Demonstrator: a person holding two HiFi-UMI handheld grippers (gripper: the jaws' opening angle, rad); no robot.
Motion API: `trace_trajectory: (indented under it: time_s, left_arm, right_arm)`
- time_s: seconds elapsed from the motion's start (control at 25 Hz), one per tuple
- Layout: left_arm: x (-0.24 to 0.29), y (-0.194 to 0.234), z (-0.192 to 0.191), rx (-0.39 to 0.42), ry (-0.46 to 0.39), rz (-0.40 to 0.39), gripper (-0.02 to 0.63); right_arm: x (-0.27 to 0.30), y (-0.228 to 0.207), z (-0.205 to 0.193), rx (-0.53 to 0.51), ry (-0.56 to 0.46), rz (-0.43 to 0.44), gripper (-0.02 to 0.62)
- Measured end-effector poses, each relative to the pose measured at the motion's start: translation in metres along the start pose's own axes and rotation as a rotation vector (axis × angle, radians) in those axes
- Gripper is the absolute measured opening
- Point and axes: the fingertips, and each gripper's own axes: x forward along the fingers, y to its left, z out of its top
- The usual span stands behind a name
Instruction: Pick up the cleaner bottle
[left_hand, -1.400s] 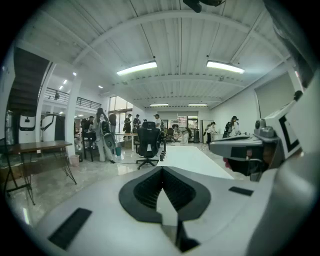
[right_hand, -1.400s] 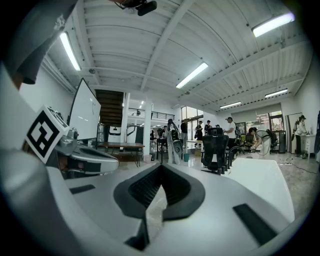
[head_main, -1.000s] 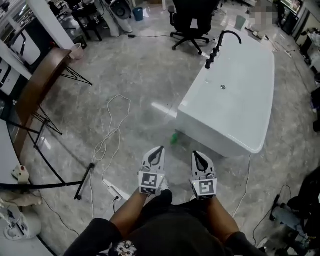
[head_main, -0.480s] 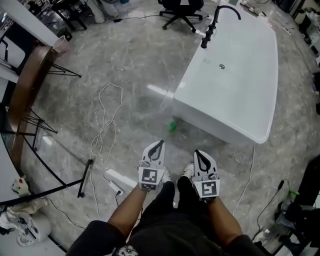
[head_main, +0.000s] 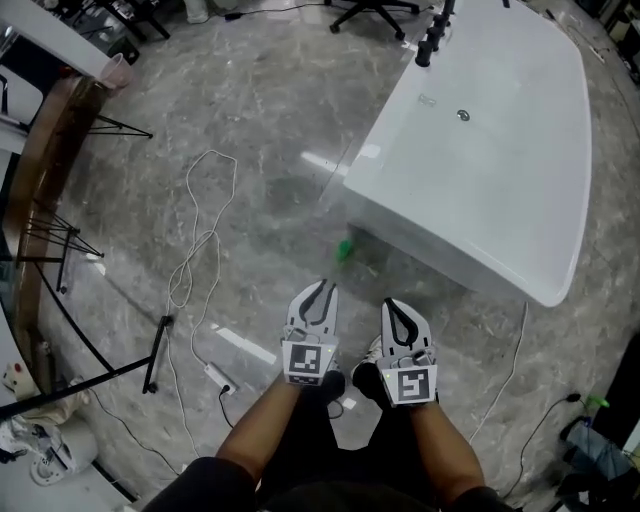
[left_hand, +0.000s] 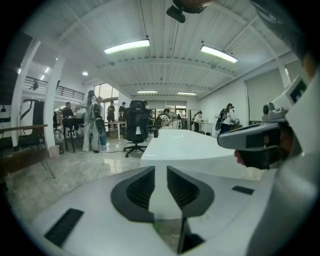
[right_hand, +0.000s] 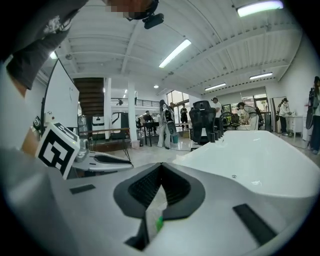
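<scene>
The cleaner bottle (head_main: 344, 250) is a small green thing on the grey marble floor, close to the near corner of the white bathtub (head_main: 520, 190). My left gripper (head_main: 320, 289) hangs just short of it and slightly to its left. Its jaws are opening, a narrow gap shows between them in the left gripper view (left_hand: 161, 168), and nothing is in that gap. My right gripper (head_main: 392, 306) is beside it to the right, its tips meeting, with nothing held (right_hand: 160, 165). In the right gripper view a speck of the green bottle (right_hand: 158, 223) shows low between the jaws.
The bathtub with a black faucet (head_main: 432, 40) fills the upper right. White cables (head_main: 200, 250) loop over the floor at left, with a power strip (head_main: 218, 377) and a black stand leg (head_main: 155, 350). A wooden table (head_main: 40, 170) edges the far left. My shoes (head_main: 352, 380) are below the grippers.
Both grippers have sunk toward the floor, and the floor, tub and bottle look closer. The left jaws have parted slightly.
</scene>
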Motion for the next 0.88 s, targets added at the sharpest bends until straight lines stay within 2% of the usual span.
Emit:
trace_trajectory:
  time_s: [0.04,0.12,0.2,0.36,0.44,0.56,0.68,0.88]
  left_arm:
    - [0.012,0.0,-0.024,0.011,-0.006,-0.007,0.089]
    - [0.04,0.006,-0.073,0.04,-0.007,-0.02,0.146]
    - [0.069,0.018,-0.119,0.065,-0.003,-0.027,0.161]
    - [0.12,0.024,-0.213,0.025,-0.029,-0.054,0.186]
    - [0.144,0.027,-0.261,0.031,-0.028,-0.054,0.217]
    - [0.172,0.033,-0.324,0.04,-0.025,-0.042,0.26]
    - [0.198,0.039,-0.374,0.041,-0.022,-0.045,0.281]
    - [0.234,0.043,-0.446,0.082,0.015,-0.051,0.285]
  right_arm:
    - [0.009,-0.003,-0.027,0.001,0.006,0.002,0.011]
    - [0.03,-0.01,-0.078,0.005,0.009,0.001,0.011]
    - [0.054,-0.019,-0.122,0.005,-0.007,-0.006,0.011]
    - [0.087,-0.026,-0.201,-0.018,-0.022,-0.017,0.011]
    - [0.098,-0.025,-0.24,-0.034,-0.026,-0.016,0.011]
    - [0.106,-0.022,-0.3,-0.042,0.016,-0.003,0.011]
    - [0.123,-0.027,-0.335,-0.046,0.01,-0.002,0.011]
    - [0.142,-0.023,-0.359,-0.068,-0.031,0.023,0.011]
